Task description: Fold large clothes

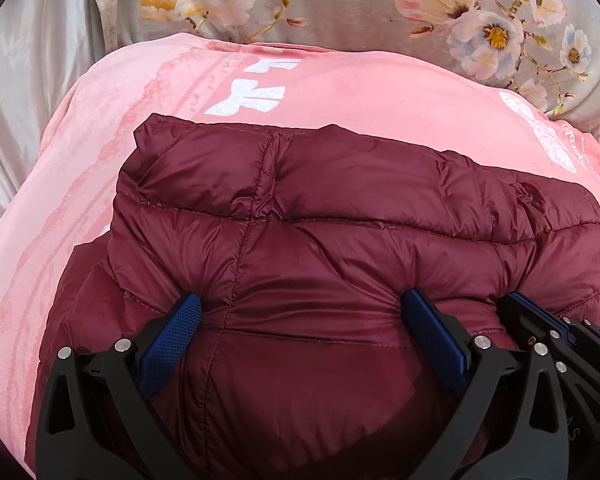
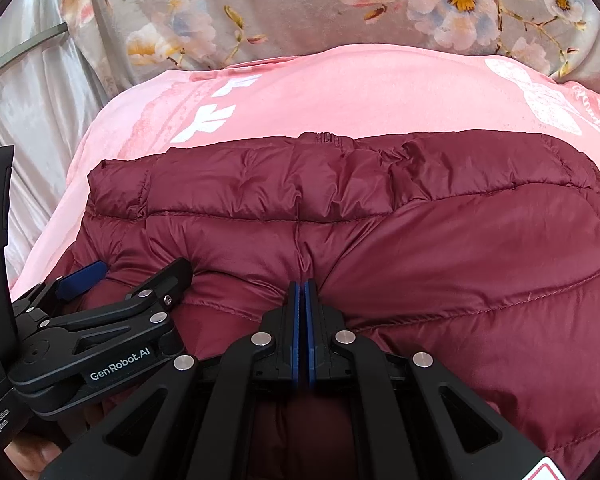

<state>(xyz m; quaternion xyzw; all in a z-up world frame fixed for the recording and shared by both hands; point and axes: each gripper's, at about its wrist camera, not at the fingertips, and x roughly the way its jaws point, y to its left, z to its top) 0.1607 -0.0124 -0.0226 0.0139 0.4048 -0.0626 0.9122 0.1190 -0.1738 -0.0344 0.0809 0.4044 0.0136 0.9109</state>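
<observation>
Floral bedding in grey with pink and pale blue blossoms (image 1: 380, 8) fills the back of both of my views, and on it lies a pink blanket (image 1: 380, 88) printed with white letters. My task piece, the maroon puffer jacket (image 1: 320, 208), rests on that pink blanket, its quilted panels bunched up and already partly doubled over, with a zipper end showing at its far edge in the right wrist view. My left tongs (image 1: 302, 312) stand wide apart, both blue pads (image 1: 172, 336) pressing down into the puffy fabric with a broad mound of jacket swelling between them; they are spread, not clamped on anything. My right tongs (image 2: 304, 284) are closed, the two blue pads meeting face to face, with a crease of jacket fabric running up to their tips; whether a thin pinch of cloth is caught between them I cannot tell. The two tools sit just beside each other on the near part of the jacket, the right one showing at the right edge of the left view. Beyond the bedding, at the left, hangs a shiny pale satin cloth (image 1: 32, 92). A bit of a hand (image 2: 32, 458) shows at the lower left corner of the right view.
</observation>
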